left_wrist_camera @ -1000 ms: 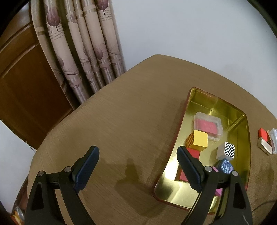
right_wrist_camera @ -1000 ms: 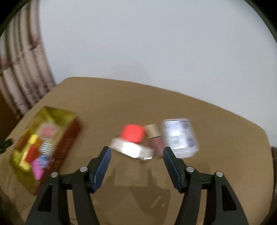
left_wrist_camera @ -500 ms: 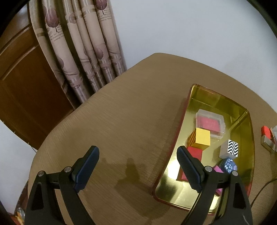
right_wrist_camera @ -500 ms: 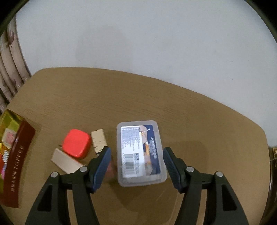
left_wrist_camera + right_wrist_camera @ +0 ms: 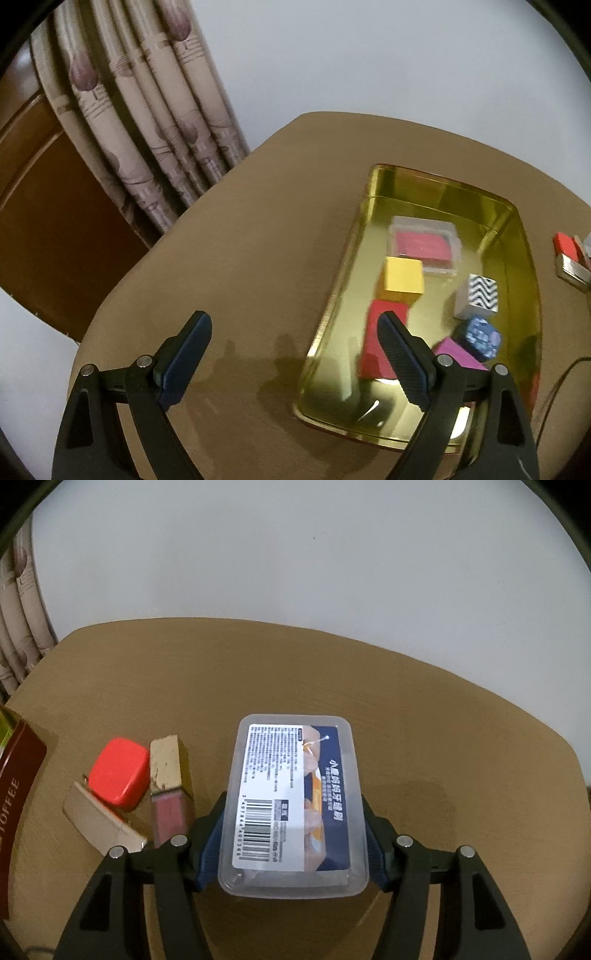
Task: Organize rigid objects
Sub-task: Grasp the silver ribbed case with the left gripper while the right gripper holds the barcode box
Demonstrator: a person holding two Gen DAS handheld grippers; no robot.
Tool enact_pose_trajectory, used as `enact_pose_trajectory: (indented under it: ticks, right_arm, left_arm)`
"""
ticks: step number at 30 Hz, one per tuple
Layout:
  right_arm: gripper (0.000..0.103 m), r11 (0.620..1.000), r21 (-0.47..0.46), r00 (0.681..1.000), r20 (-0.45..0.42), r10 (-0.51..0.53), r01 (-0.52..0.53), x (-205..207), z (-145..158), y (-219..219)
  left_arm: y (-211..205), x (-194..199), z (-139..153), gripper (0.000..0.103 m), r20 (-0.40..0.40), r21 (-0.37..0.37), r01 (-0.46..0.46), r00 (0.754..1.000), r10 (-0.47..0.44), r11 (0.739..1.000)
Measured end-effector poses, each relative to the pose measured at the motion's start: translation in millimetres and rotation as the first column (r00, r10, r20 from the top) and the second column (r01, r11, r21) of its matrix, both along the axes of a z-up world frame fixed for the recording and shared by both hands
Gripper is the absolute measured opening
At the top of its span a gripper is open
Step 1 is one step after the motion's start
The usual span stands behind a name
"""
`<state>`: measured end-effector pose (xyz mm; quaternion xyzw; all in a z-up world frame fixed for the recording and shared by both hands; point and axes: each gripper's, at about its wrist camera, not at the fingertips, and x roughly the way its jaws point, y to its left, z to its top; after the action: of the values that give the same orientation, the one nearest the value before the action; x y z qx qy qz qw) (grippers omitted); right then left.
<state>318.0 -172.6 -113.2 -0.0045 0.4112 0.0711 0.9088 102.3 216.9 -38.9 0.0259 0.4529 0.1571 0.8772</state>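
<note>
My right tool (image 5: 293, 843) straddles a clear plastic box (image 5: 293, 808), rounded at the corners; its blue pads sit at the box's two long sides, but I cannot tell whether they press on it. The box's label carries a barcode, a block of small print too fine to read, and white Chinese characters on a dark blue panel with orange. The box lies on the tan, finely grained surface (image 5: 424, 720). Just left of it are a gold-capped tube with a pink body (image 5: 168, 786), a glossy red rounded-square case (image 5: 119, 771) and a flat beige block (image 5: 99, 821), the three close together. At the far left edge stands the dark red wall of a tin (image 5: 16, 775) lettered "TOFFEE".

My left tool (image 5: 291, 350) is spread wide with nothing between its pads, above the surface beside the same tin (image 5: 436, 188), whose inside is shiny gold metal. In it lie a clear case with a red insert (image 5: 424, 245), a yellow cube (image 5: 403, 275), a black-and-white zigzag cube (image 5: 478, 295), a red block (image 5: 378, 343), a blue mottled cube (image 5: 480, 338) and a magenta piece (image 5: 460, 356).
</note>
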Motion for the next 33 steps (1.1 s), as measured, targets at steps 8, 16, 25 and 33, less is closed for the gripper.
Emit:
enact_pose_trajectory:
  ticks: [8, 16, 25, 33]
  right_arm:
    - [0.063, 0.999, 0.005, 0.999, 0.008, -0.041, 0.041, -51, -3, -17]
    - [0.063, 0.998, -0.002, 0.998, 0.006, -0.062, 0.062, -97, -5, -28]
    - [0.064, 0.998, 0.021, 0.998, -0.001, -0.065, 0.065, -70, -2, -35]
    - [0.064, 0.998, 0.029, 0.998, 0.000, -0.063, 0.063, -86, -19, -59]
  left_arm:
    - [-76, 0, 22, 0.089, 0.029, -0.015, 0.187, 0.982, -0.187, 0.982]
    - [-182, 20, 25, 0.100, 0.008, -0.143, 0.448, 0.892, -0.452, 0.883]
    - [-258, 78, -7, 0.103, -0.116, -0.311, 0.512, 0.815, -0.567, 0.800]
    - [-275, 127, -33, 0.103, -0.215, -0.389, 0.429, 0.819, -0.533, 0.816]
